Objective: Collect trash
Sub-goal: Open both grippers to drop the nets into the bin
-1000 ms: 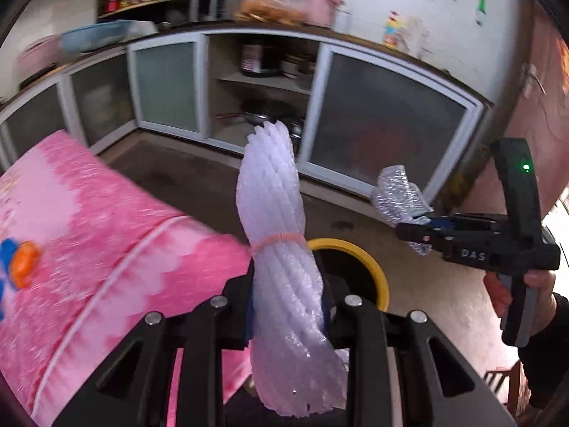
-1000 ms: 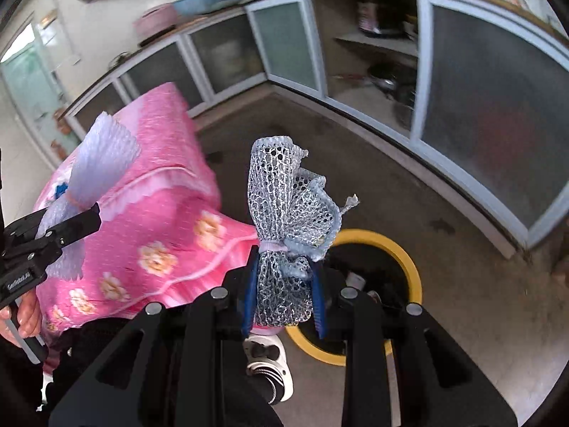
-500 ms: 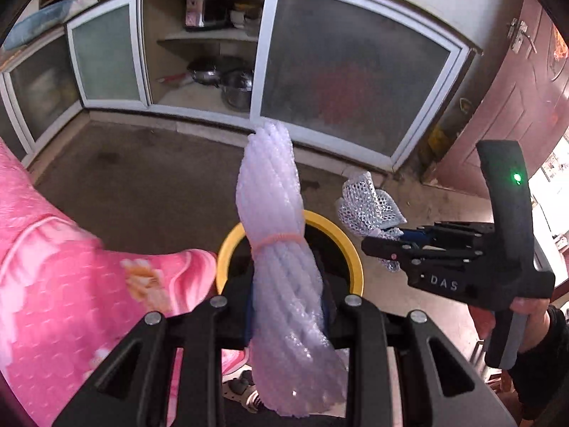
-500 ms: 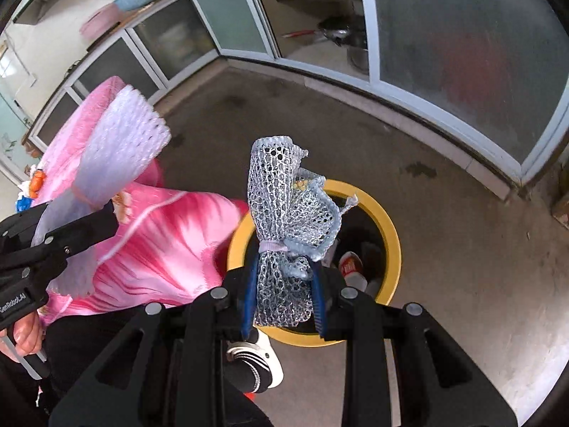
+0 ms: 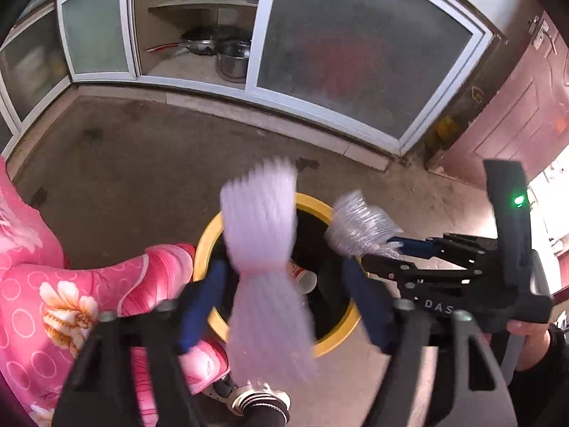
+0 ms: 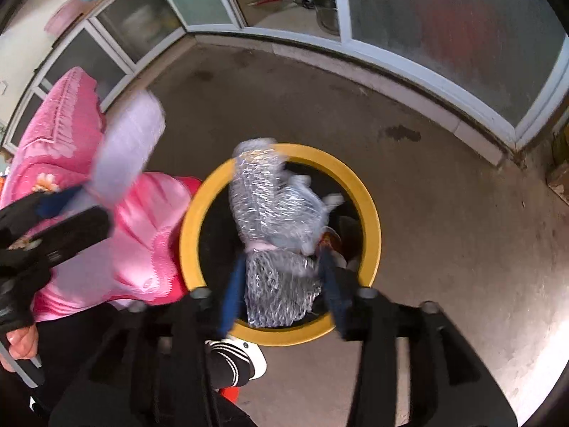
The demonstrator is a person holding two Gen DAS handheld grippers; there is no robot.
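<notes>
A round bin with a yellow rim (image 6: pixel 370 213) stands on the concrete floor (image 6: pixel 444 213), its inside lined dark. Down in it lie a small white cup-like container with red print (image 5: pixel 302 277) and a few other scraps too dim to name.

The left gripper (image 5: pixel 288 284) hangs over the near side of the bin. Its jaws are opening, the blue pads well apart, and the white foam net bundle (image 5: pixel 263 259), tied at its waist with a pink band, sits blurred between them without either pad pressing on it. The bundle is above the bin's mouth, not yet inside.

The right gripper (image 6: pixel 281 281) hangs over the same opening from the bin's near rim. Its jaws are opening too, and the silver mesh net (image 6: pixel 274 220), also tied with a pale band, is loose between the pads, over the dark interior.

A pink flowered cloth (image 6: pixel 135 227) drapes just beside the bin's left rim. Behind, along the floor's far edge, a cabinet (image 5: pixel 320 35) with sliding glass doors stands partly open, showing a pan (image 5: pixel 202 41) and a steel pot (image 5: pixel 233 60) on its lower shelf.
</notes>
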